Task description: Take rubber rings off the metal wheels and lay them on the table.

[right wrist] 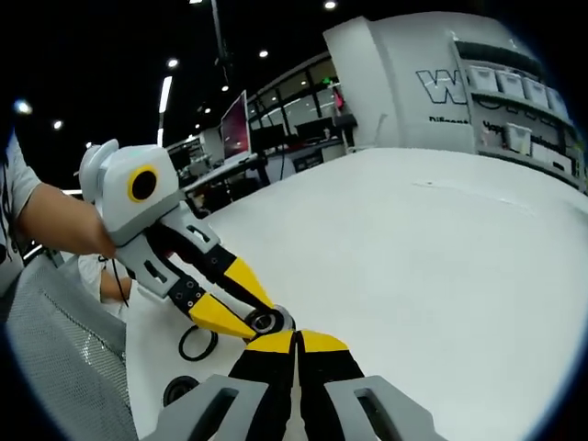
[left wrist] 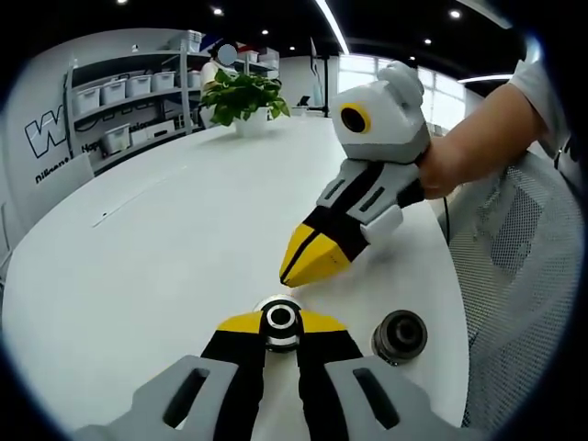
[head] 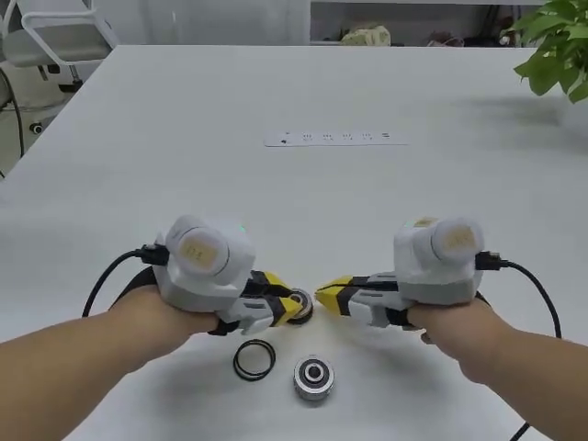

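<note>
Left tongs (left wrist: 280,325) tight on wheel (left wrist: 280,316)

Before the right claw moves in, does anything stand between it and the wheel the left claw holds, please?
Nothing visible does. The shut right claw points at the wheel across a bare gap; loose rings and a second wheel lie aside.

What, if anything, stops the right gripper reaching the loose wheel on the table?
Probably nothing, so yes: the loose wheel lies uncovered just below the right gripper in the head view, rubber rings beside it. The gripper's jaws are shut and would need opening.
</note>
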